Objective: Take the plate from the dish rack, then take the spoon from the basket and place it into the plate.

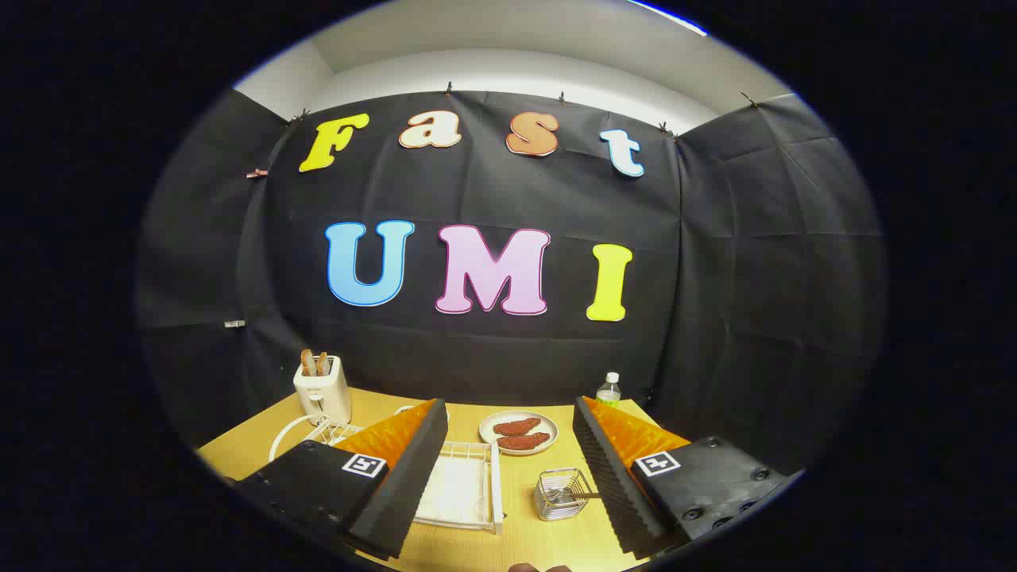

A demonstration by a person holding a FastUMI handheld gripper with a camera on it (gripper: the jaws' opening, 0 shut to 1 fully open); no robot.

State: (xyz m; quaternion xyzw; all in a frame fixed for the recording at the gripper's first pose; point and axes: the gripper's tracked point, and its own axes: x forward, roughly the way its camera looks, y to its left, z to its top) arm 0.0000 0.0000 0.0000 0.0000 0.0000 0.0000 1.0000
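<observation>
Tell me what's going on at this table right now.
A hand-held gripper hovers open above a wooden table, holding nothing. Between its fingers lie a white dish rack and a small wire basket with a spoon in it. Beyond them sits a plate carrying two reddish pieces of food, with a toaster and a bottle further back.

Non-task items observed on the wooden table (548, 528): a white toaster (322, 391) stands at the far left corner, with two browned slices of toast (315, 363) upright in its slots. A white cord (280, 439) loops from the toaster across the tabletop. A small clear water bottle (609, 390) with a white cap and green label stands upright at the back edge, close to the black cloth wall (747, 318). A pale wall and ceiling (508, 67) show above the cloth (the cloth is pinned along its top edge).
</observation>
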